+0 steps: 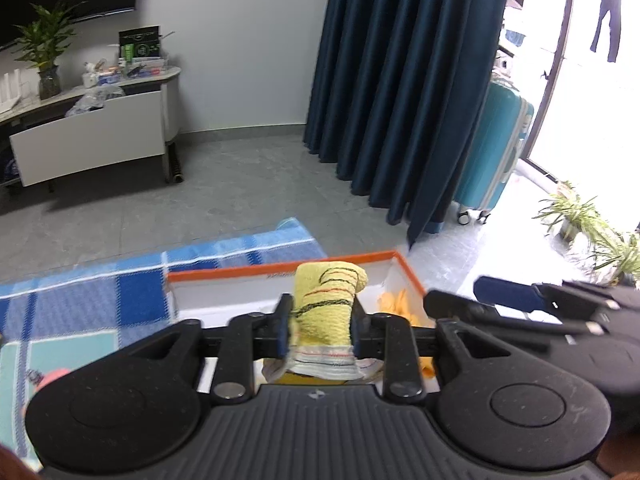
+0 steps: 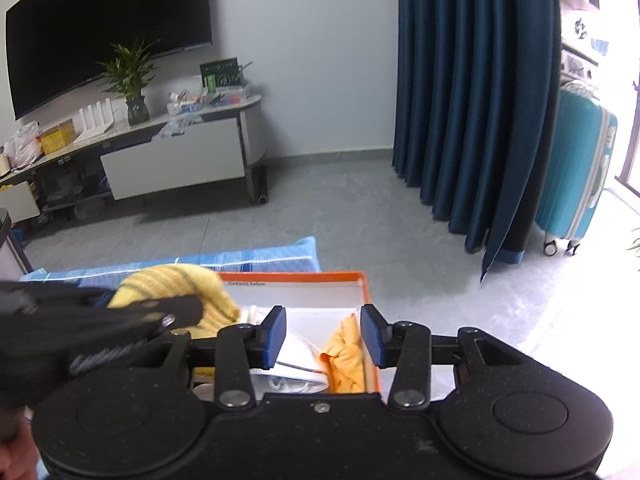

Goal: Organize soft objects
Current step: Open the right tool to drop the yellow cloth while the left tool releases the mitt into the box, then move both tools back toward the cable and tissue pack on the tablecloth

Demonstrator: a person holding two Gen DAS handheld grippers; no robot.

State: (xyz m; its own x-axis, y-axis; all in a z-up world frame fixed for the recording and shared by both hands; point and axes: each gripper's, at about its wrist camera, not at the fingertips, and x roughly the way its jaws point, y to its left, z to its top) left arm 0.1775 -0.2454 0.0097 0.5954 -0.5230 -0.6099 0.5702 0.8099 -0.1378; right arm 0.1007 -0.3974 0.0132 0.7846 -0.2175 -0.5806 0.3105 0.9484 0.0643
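My left gripper (image 1: 320, 326) is shut on a yellow striped towel (image 1: 326, 300) with a white hem and holds it over a white box with an orange rim (image 1: 280, 269). The towel also shows in the right wrist view (image 2: 180, 284), left of centre. My right gripper (image 2: 323, 334) is open and empty, above the right part of the same box (image 2: 304, 276). An orange cloth (image 2: 346, 356) and white cloths (image 2: 298, 354) lie inside the box. The orange cloth also shows in the left wrist view (image 1: 396, 304). The right gripper's body (image 1: 540, 304) lies to the right in the left wrist view.
The box sits on a blue checked blanket (image 1: 120, 292). Beyond lie grey floor tiles (image 2: 340, 216), a white TV cabinet (image 2: 172, 160), dark blue curtains (image 2: 472, 100), a teal suitcase (image 2: 576, 176) and potted plants (image 1: 580, 216) at the right.
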